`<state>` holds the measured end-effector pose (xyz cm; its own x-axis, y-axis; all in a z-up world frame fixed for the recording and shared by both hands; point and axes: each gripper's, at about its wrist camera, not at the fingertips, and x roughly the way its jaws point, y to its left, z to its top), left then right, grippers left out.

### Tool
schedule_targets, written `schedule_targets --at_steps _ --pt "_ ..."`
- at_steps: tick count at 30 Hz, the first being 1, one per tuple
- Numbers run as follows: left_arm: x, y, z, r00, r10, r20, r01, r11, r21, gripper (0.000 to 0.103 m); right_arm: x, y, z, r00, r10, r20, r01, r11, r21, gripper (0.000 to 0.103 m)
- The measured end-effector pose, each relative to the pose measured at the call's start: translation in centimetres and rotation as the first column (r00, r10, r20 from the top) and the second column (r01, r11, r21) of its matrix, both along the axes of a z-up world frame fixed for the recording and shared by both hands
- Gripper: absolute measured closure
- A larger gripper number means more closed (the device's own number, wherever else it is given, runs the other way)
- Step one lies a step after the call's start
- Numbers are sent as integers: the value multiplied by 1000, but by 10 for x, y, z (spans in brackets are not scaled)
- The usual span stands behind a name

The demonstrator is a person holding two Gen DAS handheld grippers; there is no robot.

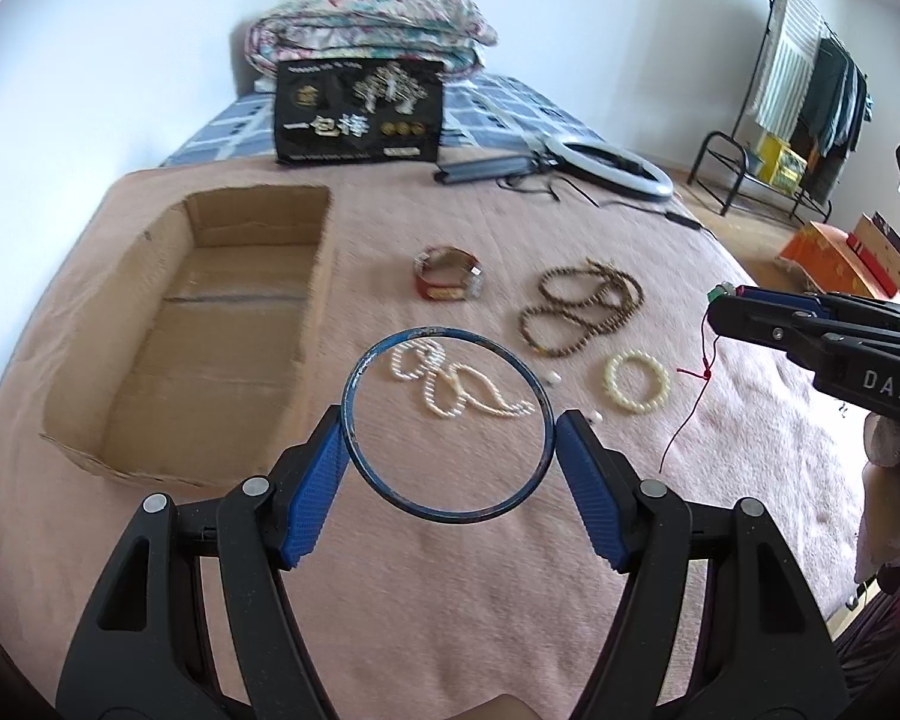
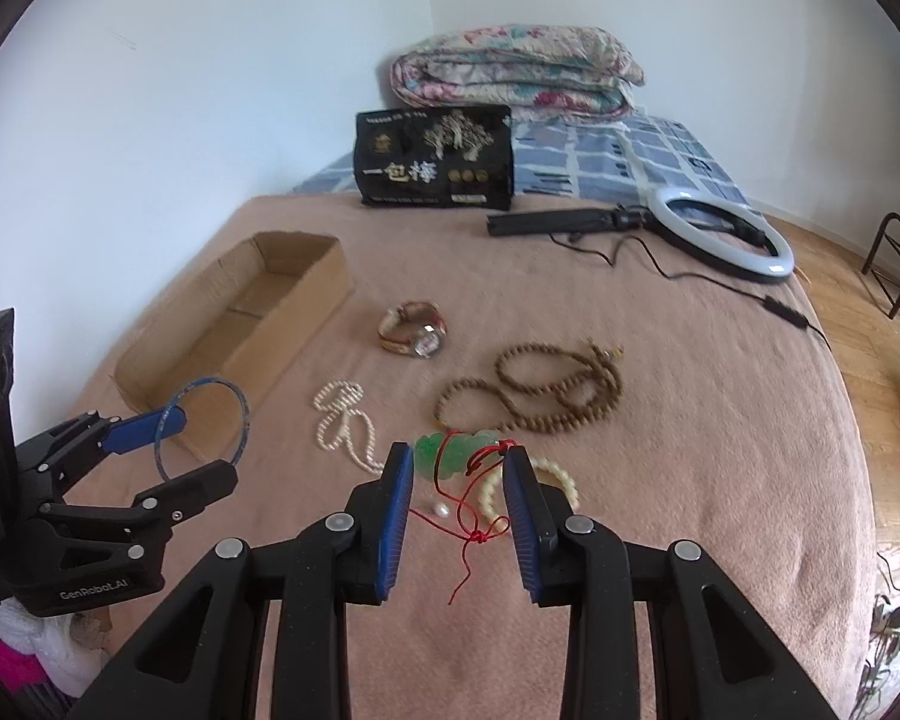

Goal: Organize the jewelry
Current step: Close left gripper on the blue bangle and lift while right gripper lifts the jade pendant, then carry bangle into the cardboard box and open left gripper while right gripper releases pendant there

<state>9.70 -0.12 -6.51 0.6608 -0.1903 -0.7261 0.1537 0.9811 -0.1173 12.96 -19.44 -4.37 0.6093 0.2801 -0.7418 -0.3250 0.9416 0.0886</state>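
My left gripper (image 1: 450,420) is shut on a thin blue bangle (image 1: 354,372), one pad on each side, and holds it above the pink blanket. From the right wrist, that gripper (image 2: 201,444) and bangle (image 2: 243,414) hang beside a shallow cardboard box (image 2: 306,294). My right gripper (image 2: 456,453) is shut on a green jade pendant (image 2: 435,456); its red cord (image 2: 465,540) dangles below. On the blanket lie a pearl necklace (image 1: 450,384), a brown bead necklace (image 1: 582,306), a cream bead bracelet (image 1: 609,381), a watch (image 1: 450,279) and small loose pearls (image 1: 551,379).
The cardboard box (image 1: 318,276) stands to the left with nothing in it. A black printed bag (image 1: 360,114), a folded quilt (image 1: 366,30) and a ring light (image 1: 609,171) with its cable lie at the far end. The bed's edge, wooden floor and a clothes rack (image 1: 810,90) are to the right.
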Motion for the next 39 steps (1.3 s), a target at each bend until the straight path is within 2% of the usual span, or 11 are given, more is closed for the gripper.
schedule_targets --at_steps 15,23,33,39 --pt "9 82 19 990 134 48 -134 991 -4 31 18 78 28 995 92 43 -94 995 39 72" --pt "16 126 13 973 228 43 -226 974 -29 31 36 116 41 988 138 64 -141 989 52 72" --pt "26 147 0 962 273 21 -272 962 -37 31 55 162 63 976 188 111 -198 977 84 72" --pt "29 154 -3 959 284 13 -283 958 -50 31 69 184 57 973 207 102 -217 971 104 72"
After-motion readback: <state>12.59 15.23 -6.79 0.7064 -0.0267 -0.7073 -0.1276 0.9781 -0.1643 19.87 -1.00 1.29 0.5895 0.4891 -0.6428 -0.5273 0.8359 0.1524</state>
